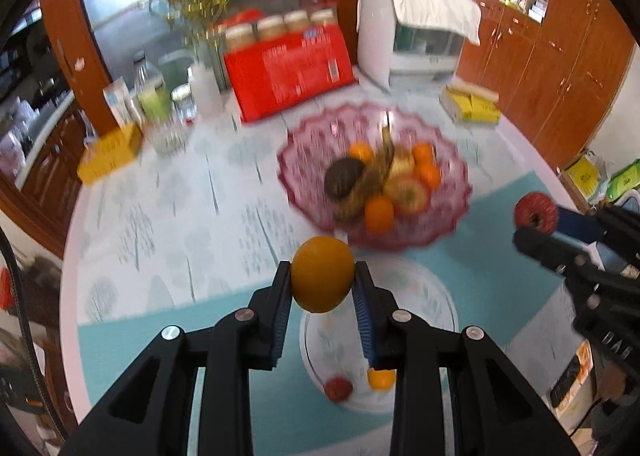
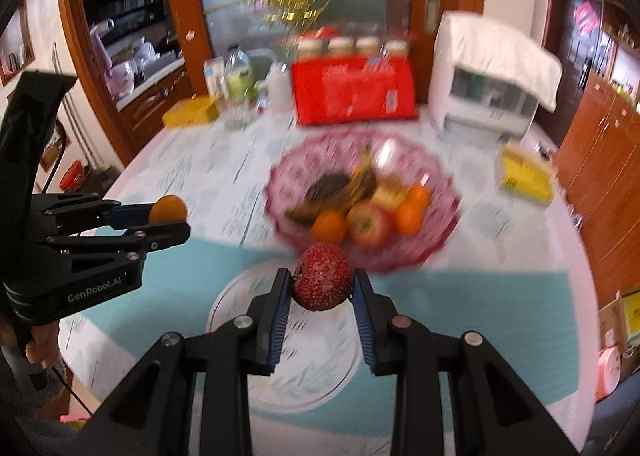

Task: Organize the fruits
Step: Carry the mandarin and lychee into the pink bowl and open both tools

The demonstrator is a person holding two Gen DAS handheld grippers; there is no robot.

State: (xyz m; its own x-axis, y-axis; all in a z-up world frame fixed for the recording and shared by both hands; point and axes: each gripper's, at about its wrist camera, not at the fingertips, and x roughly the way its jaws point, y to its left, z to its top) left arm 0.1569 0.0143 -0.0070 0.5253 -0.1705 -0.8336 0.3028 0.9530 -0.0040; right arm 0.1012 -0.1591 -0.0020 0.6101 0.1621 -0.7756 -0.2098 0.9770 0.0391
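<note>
My left gripper (image 1: 322, 276) is shut on an orange (image 1: 322, 281), held above the table; it also shows in the right wrist view (image 2: 170, 214). My right gripper (image 2: 322, 282) is shut on a red speckled fruit (image 2: 323, 282), also seen in the left wrist view (image 1: 536, 213). A pink glass fruit bowl (image 1: 296, 148) (image 2: 444, 192) holds oranges, an apple, a banana and a dark fruit. A white plate (image 1: 424, 296) (image 2: 320, 368) lies in front of the bowl with a small orange (image 1: 381, 379) and a small red fruit (image 1: 338, 389) on it.
Behind the bowl stand a red box (image 1: 288, 72), a white appliance under a cloth (image 1: 416, 32), bottles and a glass (image 1: 160, 96), and yellow packs (image 1: 110, 152) (image 1: 472, 104). Wooden cabinets (image 1: 560, 68) line the right side.
</note>
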